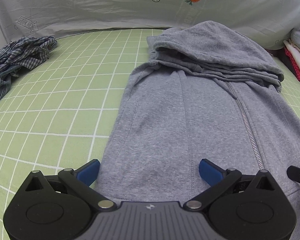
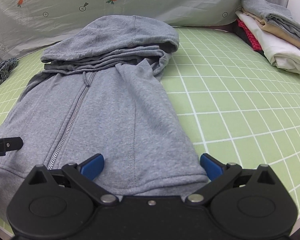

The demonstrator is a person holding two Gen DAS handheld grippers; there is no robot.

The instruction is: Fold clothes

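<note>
A grey zip-up hoodie (image 1: 170, 120) lies flat on the green grid mat (image 1: 60, 100), sleeves folded in over the front, hood (image 1: 210, 46) folded down at the far end. It also shows in the right wrist view (image 2: 102, 110). My left gripper (image 1: 149, 172) is open, its blue fingers straddling the bottom hem on the hoodie's left side. My right gripper (image 2: 152, 167) is open, straddling the hem at the folded sleeve on the right side. Each gripper's tip shows at the edge of the other's view.
A crumpled blue plaid shirt (image 1: 16, 60) lies at the far left of the mat. A stack of folded clothes (image 2: 274, 38) sits at the far right. A pale sheet with carrot prints (image 1: 130, 6) forms the backdrop behind the mat (image 2: 240, 100).
</note>
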